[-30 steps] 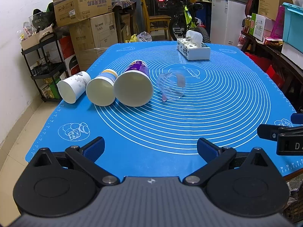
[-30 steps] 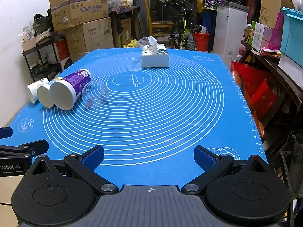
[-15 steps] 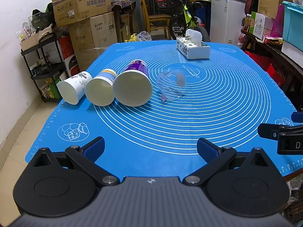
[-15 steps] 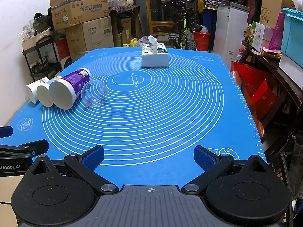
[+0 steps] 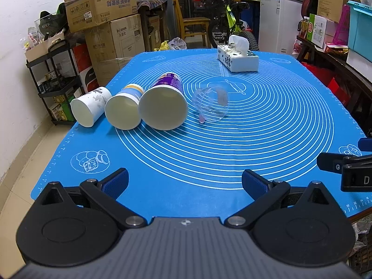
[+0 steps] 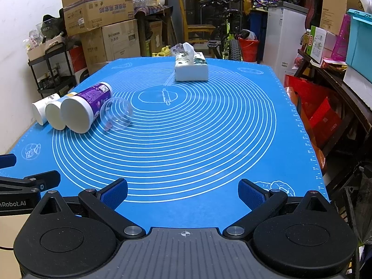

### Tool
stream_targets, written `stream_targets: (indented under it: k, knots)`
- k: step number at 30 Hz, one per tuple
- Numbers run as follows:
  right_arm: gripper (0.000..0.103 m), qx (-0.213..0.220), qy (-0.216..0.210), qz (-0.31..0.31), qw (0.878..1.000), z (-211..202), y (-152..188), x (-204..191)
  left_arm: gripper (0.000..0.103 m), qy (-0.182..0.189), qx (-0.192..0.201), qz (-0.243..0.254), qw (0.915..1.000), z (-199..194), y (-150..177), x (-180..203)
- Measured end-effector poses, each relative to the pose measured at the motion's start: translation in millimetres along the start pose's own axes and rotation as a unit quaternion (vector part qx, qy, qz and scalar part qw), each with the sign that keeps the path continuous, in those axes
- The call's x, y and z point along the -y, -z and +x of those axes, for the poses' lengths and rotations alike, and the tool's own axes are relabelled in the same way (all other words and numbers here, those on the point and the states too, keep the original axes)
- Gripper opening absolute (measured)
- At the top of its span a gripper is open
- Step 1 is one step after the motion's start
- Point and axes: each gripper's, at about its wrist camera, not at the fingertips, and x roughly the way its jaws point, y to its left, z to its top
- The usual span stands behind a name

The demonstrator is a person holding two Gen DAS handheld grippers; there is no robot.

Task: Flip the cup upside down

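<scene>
Several cups lie on their sides in a row on the blue mat (image 5: 267, 139), mouths toward me: a white cup (image 5: 89, 105), a yellow-and-blue cup (image 5: 124, 109), a purple cup (image 5: 165, 103) and a clear plastic cup (image 5: 211, 104). They also show in the right wrist view: the white cup (image 6: 43, 109), the yellow-and-blue cup (image 6: 55, 115), the purple cup (image 6: 84, 110) and the clear cup (image 6: 116, 114). My left gripper (image 5: 184, 182) is open and empty near the mat's front edge. My right gripper (image 6: 182, 193) is open and empty, to the right of the left one.
A tissue box (image 5: 237, 58) stands at the far side of the mat. Cardboard boxes (image 5: 102, 7) and a black shelf (image 5: 53, 74) stand left of the table. A bicycle (image 5: 230, 23) and a chair are behind it. Shelving with bins (image 5: 358, 28) runs along the right.
Both views shift only very slightly. The cups have not moved and both grippers stay open.
</scene>
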Motion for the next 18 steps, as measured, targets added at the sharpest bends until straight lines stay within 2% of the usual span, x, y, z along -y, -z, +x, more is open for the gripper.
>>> stream_targets:
  k: [13,18]
  knots:
    - [0.1,0.001,0.0,0.0,1.0,1.7,1.2,0.3,0.102,-0.002,0.0,0.001,1.0,4.2,3.2,-3.7]
    - [0.1,0.006,-0.003,0.003,1.0,4.3,-0.7,4.4,0.102,-0.007,0.011,0.009,0.9999,8.7,-4.0,2.1]
